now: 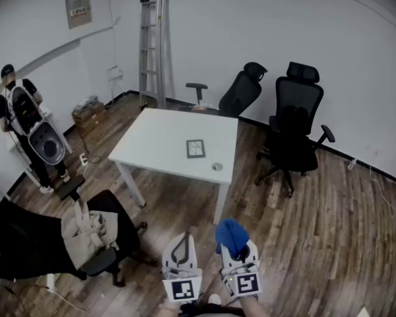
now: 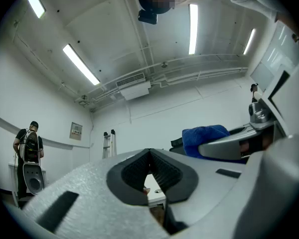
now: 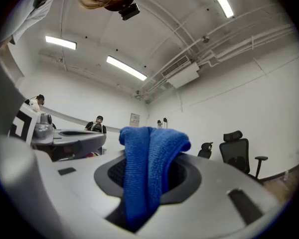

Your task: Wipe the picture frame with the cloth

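Observation:
A small dark picture frame (image 1: 196,148) lies flat on the white table (image 1: 158,144), well ahead of both grippers. My right gripper (image 1: 235,244) is shut on a folded blue cloth (image 1: 230,235), which stands up out of its jaws (image 3: 149,168). The cloth also shows at the right in the left gripper view (image 2: 204,136). My left gripper (image 1: 181,246) is beside it, low in the head view, shut with nothing between its jaws (image 2: 150,176). Both grippers are held over the wooden floor, short of the table.
A small round object (image 1: 217,167) lies on the table near the frame. Two black office chairs (image 1: 296,127) stand beyond the table, a ladder (image 1: 153,48) leans on the far wall. A chair with a beige bag (image 1: 86,233) is at my left. A person (image 1: 23,121) stands far left.

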